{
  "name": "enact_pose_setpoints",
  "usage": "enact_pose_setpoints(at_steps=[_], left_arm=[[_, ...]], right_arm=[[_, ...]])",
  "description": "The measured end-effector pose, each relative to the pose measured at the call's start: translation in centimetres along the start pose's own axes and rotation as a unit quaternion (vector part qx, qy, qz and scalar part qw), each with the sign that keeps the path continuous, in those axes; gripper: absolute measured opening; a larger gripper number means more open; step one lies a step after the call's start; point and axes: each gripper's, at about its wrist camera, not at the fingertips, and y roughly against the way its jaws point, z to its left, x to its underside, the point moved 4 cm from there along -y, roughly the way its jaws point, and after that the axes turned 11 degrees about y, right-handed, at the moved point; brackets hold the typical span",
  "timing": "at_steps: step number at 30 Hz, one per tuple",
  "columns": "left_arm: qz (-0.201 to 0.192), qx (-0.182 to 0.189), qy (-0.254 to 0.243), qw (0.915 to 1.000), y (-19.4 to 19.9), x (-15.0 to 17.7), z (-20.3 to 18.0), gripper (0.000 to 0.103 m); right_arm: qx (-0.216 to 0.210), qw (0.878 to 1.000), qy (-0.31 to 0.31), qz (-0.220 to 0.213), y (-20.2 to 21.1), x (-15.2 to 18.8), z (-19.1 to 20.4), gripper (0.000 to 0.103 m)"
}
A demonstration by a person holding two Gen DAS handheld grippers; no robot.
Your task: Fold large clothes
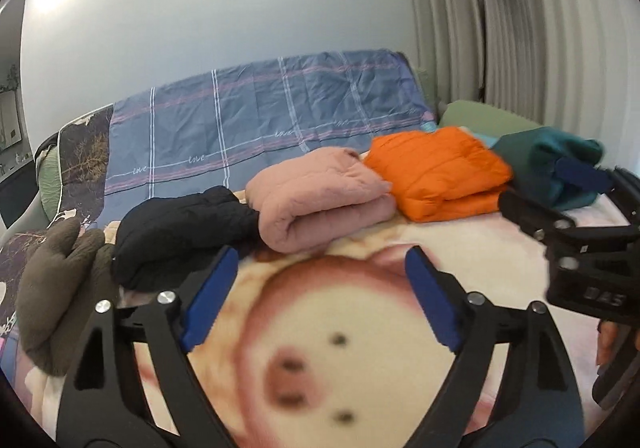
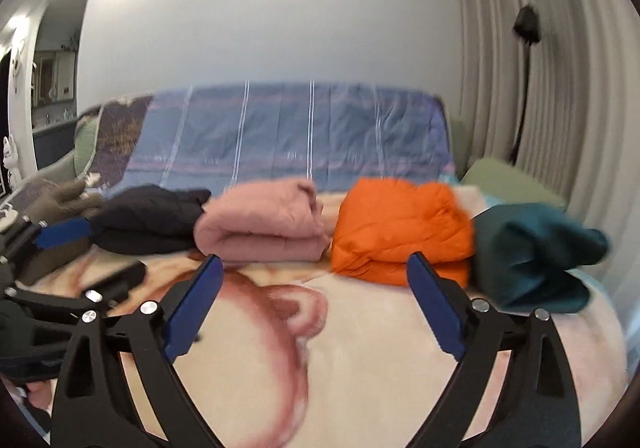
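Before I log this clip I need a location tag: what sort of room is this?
Probably a bedroom or living room at home: folded clothes on a pig-print blanket, a plaid sheet draped over what looks like a sofa or bed, and pleated curtains.

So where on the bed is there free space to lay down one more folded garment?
Free: the pig-print blanket in front of the row, under both open grippers. Crowded: the back row, black jacket, pink garment, orange jacket and teal garment side by side.
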Motion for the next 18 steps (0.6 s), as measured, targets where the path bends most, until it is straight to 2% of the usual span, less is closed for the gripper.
enact_pose_setpoints(at_steps=[3,7,8,10,14,18], left_arm=[[-0.017,0.016,0.015,0.9996,5.0,0.6,-1.1,0.091],[-0.038,0.022,0.022,0.9988,10.2,1.4,-2.3,0.092],[-0.046,0.017,0.017,0.9986,11.7,1.9,-2.7,0.092],[-0.058,0.011,0.015,0.9981,13.7,2.5,-3.1,0.094],[-0.063,0.016,0.037,0.9972,17.1,3.4,-3.1,0.096],[-0.072,-0.002,0.046,0.9963,19.1,4.2,-2.8,0.1]], right_arm=[[0.024,1.0,-0.006,-0.019,5.4,-0.1,-0.4,0.094],[0.034,0.999,-0.008,-0.008,9.7,0.4,-0.7,0.094],[0.047,0.999,-0.013,-0.009,10.9,0.7,-1.0,0.1],[0.056,0.998,-0.028,-0.022,13.0,1.2,-1.3,0.102],[0.024,0.998,-0.062,-0.022,15.7,2.4,-1.7,0.102],[0.009,0.997,-0.079,-0.02,17.2,3.5,-2.1,0.102]])
